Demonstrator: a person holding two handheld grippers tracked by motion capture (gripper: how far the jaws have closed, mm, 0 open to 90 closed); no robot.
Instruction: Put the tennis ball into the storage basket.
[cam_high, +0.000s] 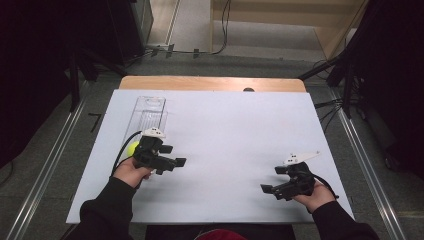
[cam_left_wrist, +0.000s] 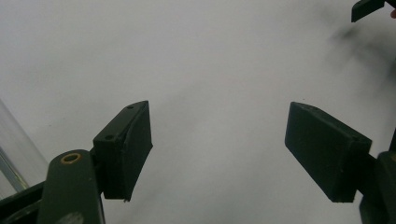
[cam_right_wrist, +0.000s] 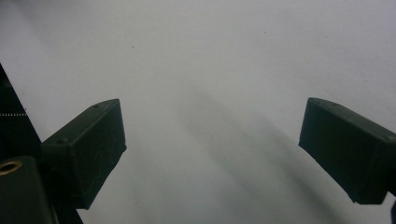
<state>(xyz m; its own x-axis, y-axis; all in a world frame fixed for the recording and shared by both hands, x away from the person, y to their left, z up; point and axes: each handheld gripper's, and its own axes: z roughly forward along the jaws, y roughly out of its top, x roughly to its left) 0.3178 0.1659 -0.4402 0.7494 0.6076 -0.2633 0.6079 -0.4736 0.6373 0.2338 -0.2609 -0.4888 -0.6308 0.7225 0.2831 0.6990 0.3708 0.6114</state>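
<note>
A white-topped wooden table (cam_high: 210, 84) stands on grey floor (cam_high: 45, 165), dark stands (cam_high: 75, 75) beside it

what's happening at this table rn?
A person holds a tool in each hand over a white table. The left tool has its jaws apart with nothing between them, beside a yellow-green ball and a clear plastic tube lying at the table's left. The right tool hangs open over bare surface near the right edge. Nothing is gripped yet.

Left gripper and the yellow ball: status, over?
Left gripper open, nothing between the jaws. Right gripper open, empty too. Yellow ball on the table beside the left hand, by the clear tube. Nothing in the way.
</note>
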